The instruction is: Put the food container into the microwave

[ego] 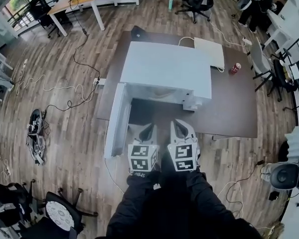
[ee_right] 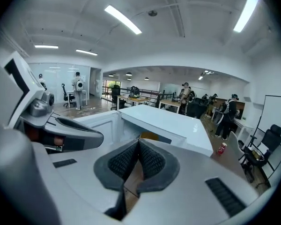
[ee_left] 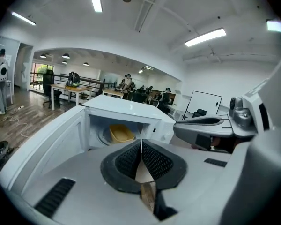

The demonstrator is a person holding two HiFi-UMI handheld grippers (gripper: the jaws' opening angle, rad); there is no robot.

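From the head view, the microwave (ego: 167, 68) sits on the dark table (ego: 239, 108) with its door (ego: 114, 121) swung wide to my left. My left claw (ego: 147, 129) and right claw (ego: 182, 126) hang side by side just short of the opening, close to my body, touching nothing.

The left gripper view looks over my jaws straight into the cavity. The yellow food container (ee_left: 121, 133) rests inside, well back from the sill, so I judge the placing done and the door the only thing left to deal with. To do that well, I would carry the left claw out around the door's free edge. I would then press on its outer face near that edge, not near the hinge, and follow its arc round. The right claw should be kept out of the opening so it is not caught. I would push evenly until the latch takes, without jolting the box on the table. In this view my left claw is closed, its ribbed pads meeting along one line with nothing between them.

In the right gripper view the jaws are likewise pressed pad to pad and empty. Beyond them only a yellow sliver of the container shows under the microwave's top. A red can (ee_right: 221, 148) stands on the table off to the right, well apart.
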